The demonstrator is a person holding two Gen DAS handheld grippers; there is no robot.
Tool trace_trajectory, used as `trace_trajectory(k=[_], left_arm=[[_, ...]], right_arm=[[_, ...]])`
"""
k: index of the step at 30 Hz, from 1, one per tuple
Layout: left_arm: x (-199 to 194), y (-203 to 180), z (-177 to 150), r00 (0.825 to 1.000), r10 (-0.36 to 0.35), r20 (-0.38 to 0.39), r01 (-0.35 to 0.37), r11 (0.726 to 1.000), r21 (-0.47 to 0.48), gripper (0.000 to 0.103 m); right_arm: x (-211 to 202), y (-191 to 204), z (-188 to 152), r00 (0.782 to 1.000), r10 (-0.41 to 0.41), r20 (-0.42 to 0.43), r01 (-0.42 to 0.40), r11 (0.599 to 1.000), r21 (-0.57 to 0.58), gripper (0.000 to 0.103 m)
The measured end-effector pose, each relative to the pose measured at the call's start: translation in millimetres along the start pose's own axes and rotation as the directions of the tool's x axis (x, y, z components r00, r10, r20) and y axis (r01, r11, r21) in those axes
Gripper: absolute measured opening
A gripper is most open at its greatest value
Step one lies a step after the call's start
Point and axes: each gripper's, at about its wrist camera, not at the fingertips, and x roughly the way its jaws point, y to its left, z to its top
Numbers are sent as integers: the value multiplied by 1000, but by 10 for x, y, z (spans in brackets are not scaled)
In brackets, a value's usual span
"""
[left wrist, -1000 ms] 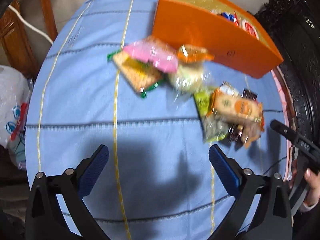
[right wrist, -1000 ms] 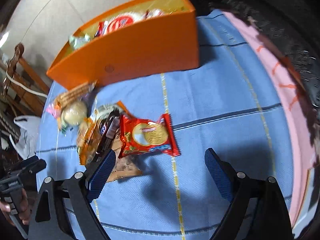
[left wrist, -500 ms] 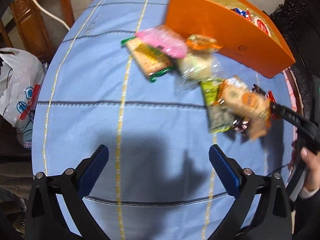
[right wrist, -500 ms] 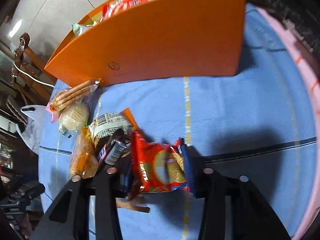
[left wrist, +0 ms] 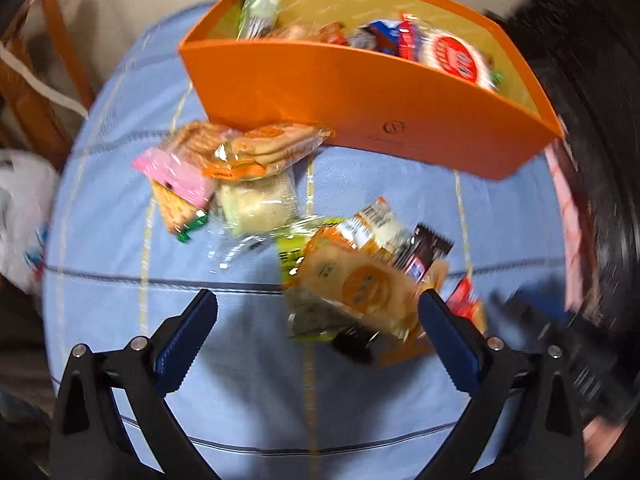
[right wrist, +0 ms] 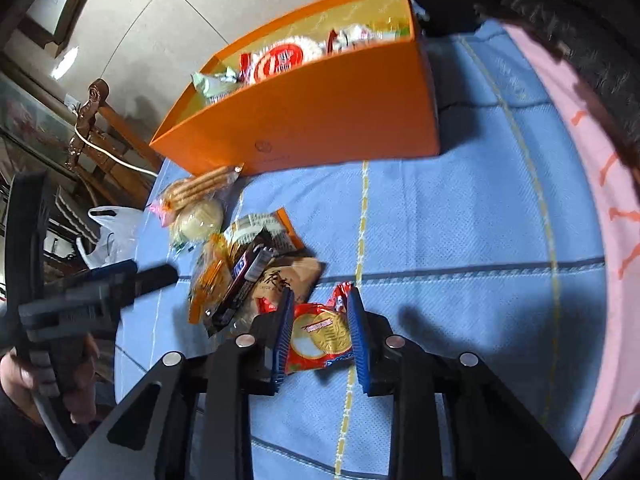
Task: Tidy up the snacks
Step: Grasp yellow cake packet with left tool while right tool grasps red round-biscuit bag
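my right gripper (right wrist: 320, 330) fingers are closing on the crinkly red foil biscuit packet (right wrist: 318, 334) on the blue-clothed desk (right wrist: 460, 240), so i'd firm up, lift clear, carry to the orange cardboard box (right wrist: 320, 116); left gripper (left wrist: 318, 334) stays released, empty.

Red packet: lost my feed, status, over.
Right gripper closing on red packet. Left gripper open, empty, over snack pile. Orange box ahead, path clear.
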Motion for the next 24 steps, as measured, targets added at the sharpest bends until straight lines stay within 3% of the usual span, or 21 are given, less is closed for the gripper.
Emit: trace_trajectory(k=[5, 7, 9, 11, 12, 13, 18, 21, 24], left_arm=[[265, 59, 169, 995, -28, -99, 15, 992, -128, 98], [419, 43, 191, 989, -38, -144, 17, 989, -146, 98], [532, 32, 181, 984, -28, -173, 3, 990, -141, 98], [600, 58, 142, 984, -27, -173, 5, 992, -124, 87], [585, 91, 129, 985, -71, -156, 52, 991, -126, 60], [571, 116, 114, 983, -92, -162, 72, 990, -121, 40], [338, 279, -99, 993, -35, -110, 34, 999, -17, 35], [275, 437, -240, 993, -37, -110, 36, 999, -12, 35], [249, 535, -376, 994, -24, -105, 24, 1000, -2, 35]], right_arm=[[-3, -65, -86, 1000, -13, 17, 12, 999, 35, 70], [28, -127, -119, 1000, -11, -3, 11, 997, 70, 72], [37, -162, -151, 1000, -20, -17, 21, 996, 84, 84], [45, -167, -187, 999, -41, -29, 43, 995, 89, 89], [40, -160, -199, 998, -56, -26, 58, 995, 86, 92], [34, -149, -207, 997, -77, -22, 78, 994, 80, 94], [118, 57, -264, 984, -176, -19, 175, 983, -53, 95], [238, 214, -311, 982, -184, -33, 178, 975, -135, 95], [382, 247, -295, 983, -182, -27, 177, 977, -122, 95]])
